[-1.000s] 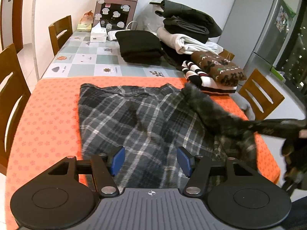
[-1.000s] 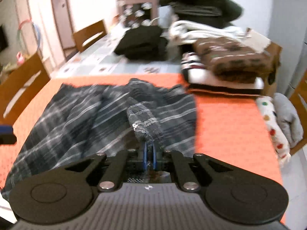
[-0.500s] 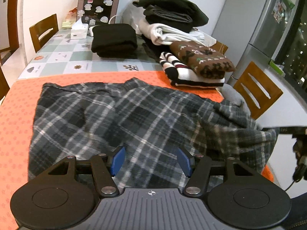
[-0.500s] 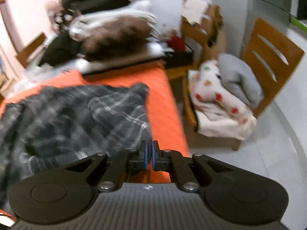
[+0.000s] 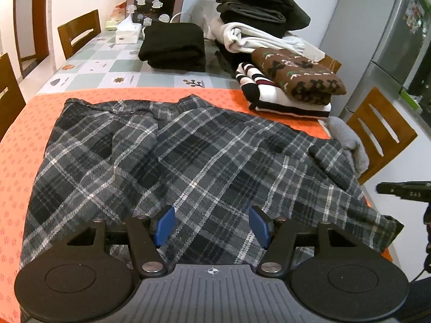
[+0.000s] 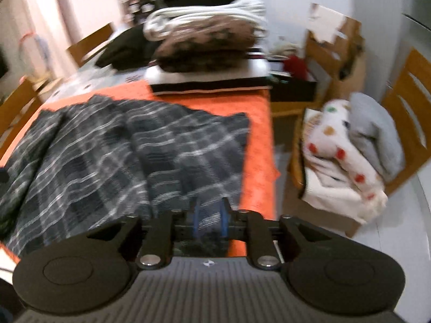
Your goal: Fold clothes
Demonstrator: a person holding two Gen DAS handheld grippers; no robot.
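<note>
A grey and black plaid shirt (image 5: 188, 156) lies spread across the orange cloth (image 5: 16, 148) on the table. Its right part reaches the table's right edge and hangs a little over it. My left gripper (image 5: 212, 223) hovers open over the shirt's near edge, nothing between its blue pads. My right gripper (image 6: 210, 219) is over the shirt's near right corner (image 6: 134, 156). Its jaws are opening, with plaid cloth showing in the narrow gap and the pads no longer pinching it. In the left wrist view the right gripper (image 5: 404, 191) shows at the far right edge.
Folded clothes are stacked at the back right: a brown patterned sweater (image 5: 296, 78) on a striped one (image 5: 256, 86), a black pile (image 5: 172, 45), and dark and white garments (image 5: 256, 13). Wooden chairs (image 5: 377, 134) flank the table. One chair holds a dotted blanket (image 6: 342, 156).
My right gripper carried the shirt's right part outward to the right and laid it flat, then parted its jaws. My left gripper shifted sideways along the near edge, staying open.
</note>
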